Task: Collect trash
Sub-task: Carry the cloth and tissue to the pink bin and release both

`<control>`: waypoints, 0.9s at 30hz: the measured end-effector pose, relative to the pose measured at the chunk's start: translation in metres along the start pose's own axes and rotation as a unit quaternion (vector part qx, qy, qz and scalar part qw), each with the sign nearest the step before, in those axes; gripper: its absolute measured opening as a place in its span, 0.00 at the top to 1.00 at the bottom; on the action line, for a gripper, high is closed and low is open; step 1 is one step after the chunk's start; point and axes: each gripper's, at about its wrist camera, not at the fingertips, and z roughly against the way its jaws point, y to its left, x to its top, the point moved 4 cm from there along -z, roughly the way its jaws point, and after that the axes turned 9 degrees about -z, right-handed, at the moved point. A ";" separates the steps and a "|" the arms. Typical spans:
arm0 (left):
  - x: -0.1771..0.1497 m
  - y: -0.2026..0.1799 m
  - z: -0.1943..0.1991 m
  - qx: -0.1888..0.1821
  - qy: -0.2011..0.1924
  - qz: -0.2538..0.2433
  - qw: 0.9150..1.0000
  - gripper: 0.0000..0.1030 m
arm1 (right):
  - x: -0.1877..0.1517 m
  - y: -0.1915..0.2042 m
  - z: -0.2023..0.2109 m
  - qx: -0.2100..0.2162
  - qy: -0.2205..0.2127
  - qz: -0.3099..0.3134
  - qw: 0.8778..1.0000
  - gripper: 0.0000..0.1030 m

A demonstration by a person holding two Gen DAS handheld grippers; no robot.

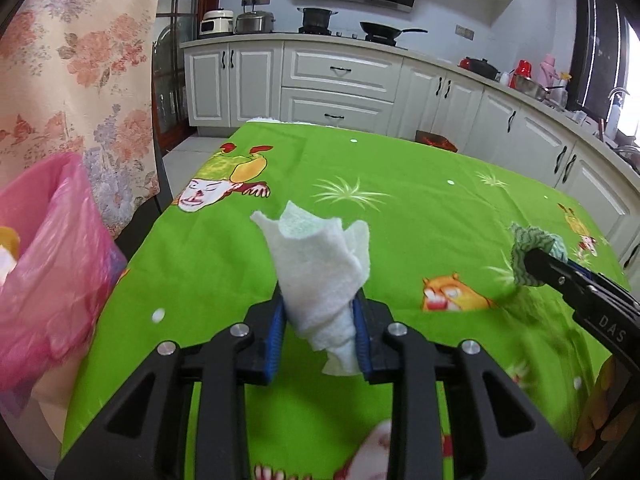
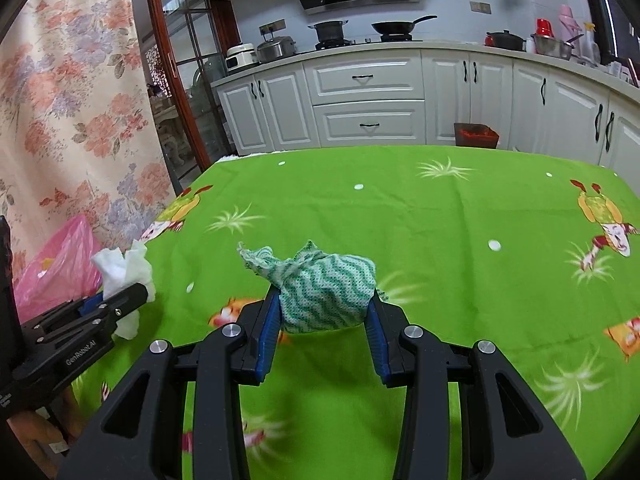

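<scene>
White tissue wad [image 1: 320, 276] is sitting clamped between the left gripper's [image 1: 320, 328] blue pads, sticking up and forward, long axis running along the fingers. Green zigzag cloth ball [image 2: 326, 292] is being pinched in the right gripper [image 2: 324, 320], its twisted tail pointing left. Both are hovering over the green tablecloth [image 2: 440, 220]. Pink bag [image 1: 52, 264] is sitting off the table's left edge, cut off by the frame; contents hard to make out.

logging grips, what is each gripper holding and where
Left gripper: crumpled white paper tissue, pinched at its lower end. Right gripper: wadded green-and-white zigzag cloth, across its middle.
</scene>
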 end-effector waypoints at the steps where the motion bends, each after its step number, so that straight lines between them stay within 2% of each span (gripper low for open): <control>1: -0.003 -0.001 0.005 0.001 -0.003 -0.002 1.000 0.72 | -0.003 0.000 0.003 0.000 0.001 0.001 1.000 0.63; 14: -0.039 -0.031 0.058 -0.016 -0.033 -0.041 0.998 0.72 | -0.043 0.020 0.040 0.002 0.007 0.044 0.999 0.63; 27: -0.064 -0.014 0.099 -0.002 -0.057 -0.047 0.997 0.72 | -0.060 0.048 0.069 0.007 -0.001 0.085 0.996 0.63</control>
